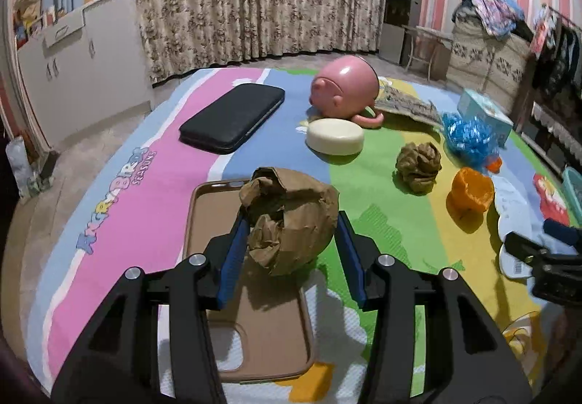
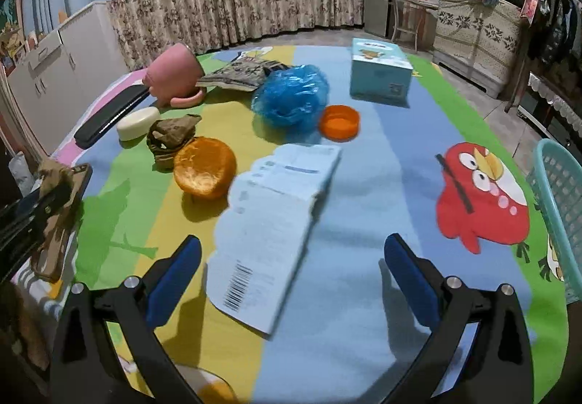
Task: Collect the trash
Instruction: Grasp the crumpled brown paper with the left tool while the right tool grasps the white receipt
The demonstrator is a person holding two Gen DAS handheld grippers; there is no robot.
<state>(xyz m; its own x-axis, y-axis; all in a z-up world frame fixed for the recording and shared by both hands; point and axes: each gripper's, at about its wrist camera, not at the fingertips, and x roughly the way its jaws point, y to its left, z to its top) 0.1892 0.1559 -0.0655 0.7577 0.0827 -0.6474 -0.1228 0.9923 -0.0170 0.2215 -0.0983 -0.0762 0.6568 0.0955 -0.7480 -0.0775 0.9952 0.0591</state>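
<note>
My left gripper [image 1: 293, 222] is shut on a crumpled brown paper ball [image 1: 291, 218], held over a brown phone case [image 1: 232, 258]. A second brown paper wad [image 1: 418, 163] lies on the green stripe; it also shows in the right wrist view [image 2: 171, 136]. An orange peel [image 2: 203, 167], a crumpled blue plastic bag [image 2: 291, 100], an orange lid [image 2: 339, 122] and a white printed paper [image 2: 272, 222] lie on the mat. My right gripper [image 2: 291, 258] is open and empty above the paper's near end. The left gripper [image 2: 40, 204] appears at the right view's left edge.
A teal basket [image 2: 560, 207] stands at the mat's right edge. A pink mug [image 1: 345, 87] lies on its side by a white soap bar [image 1: 334, 136], a black case [image 1: 232, 116], a folded newspaper [image 2: 240, 74] and a light-blue box [image 2: 380, 71]. Cabinets and curtains stand behind.
</note>
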